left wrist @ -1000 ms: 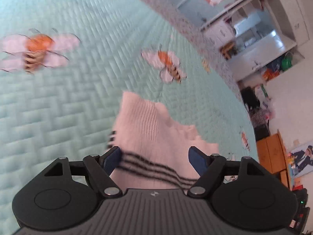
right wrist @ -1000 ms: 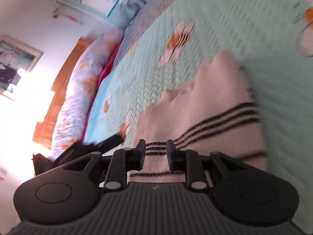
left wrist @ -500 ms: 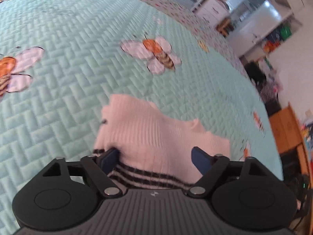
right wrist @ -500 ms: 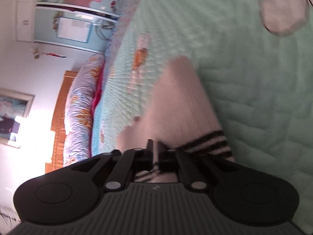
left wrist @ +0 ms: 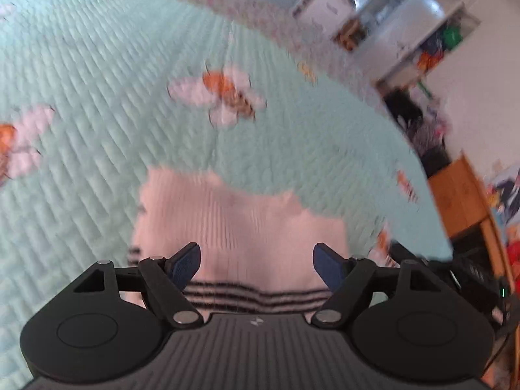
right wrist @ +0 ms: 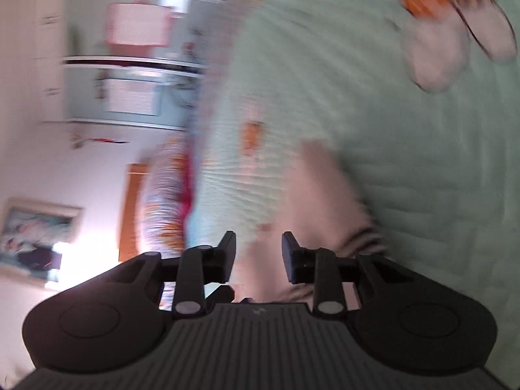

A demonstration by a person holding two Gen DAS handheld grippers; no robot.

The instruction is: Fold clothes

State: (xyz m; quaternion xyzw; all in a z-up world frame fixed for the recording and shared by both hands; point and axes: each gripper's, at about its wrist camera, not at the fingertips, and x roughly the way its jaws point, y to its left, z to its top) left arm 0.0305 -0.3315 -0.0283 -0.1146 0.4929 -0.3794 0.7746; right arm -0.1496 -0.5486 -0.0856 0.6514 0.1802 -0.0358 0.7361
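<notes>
A pink knitted garment (left wrist: 240,214) with black stripes (left wrist: 253,294) along its near hem lies folded on the teal quilted bedspread (left wrist: 97,65). My left gripper (left wrist: 256,255) hangs above the striped hem, jaws wide open, blue pads (left wrist: 185,261) clear of the cloth. In the blurred right wrist view the same garment (right wrist: 318,201) stretches away ahead. My right gripper (right wrist: 259,243) is opening; pink cloth shows through the gap, but the pads do not press on it.
Bee prints (left wrist: 224,97) dot the bedspread. A wooden cabinet (left wrist: 461,201) and cluttered shelves (left wrist: 406,16) stand past the bed's right edge. Flowered pillows (right wrist: 165,191) and a wooden headboard (right wrist: 130,211) lie left in the right wrist view.
My left gripper has risen and drawn back from the garment, still open. My right gripper rolled and slid sideways, pinched the striped hem half a second ago, and now has its jaws apart.
</notes>
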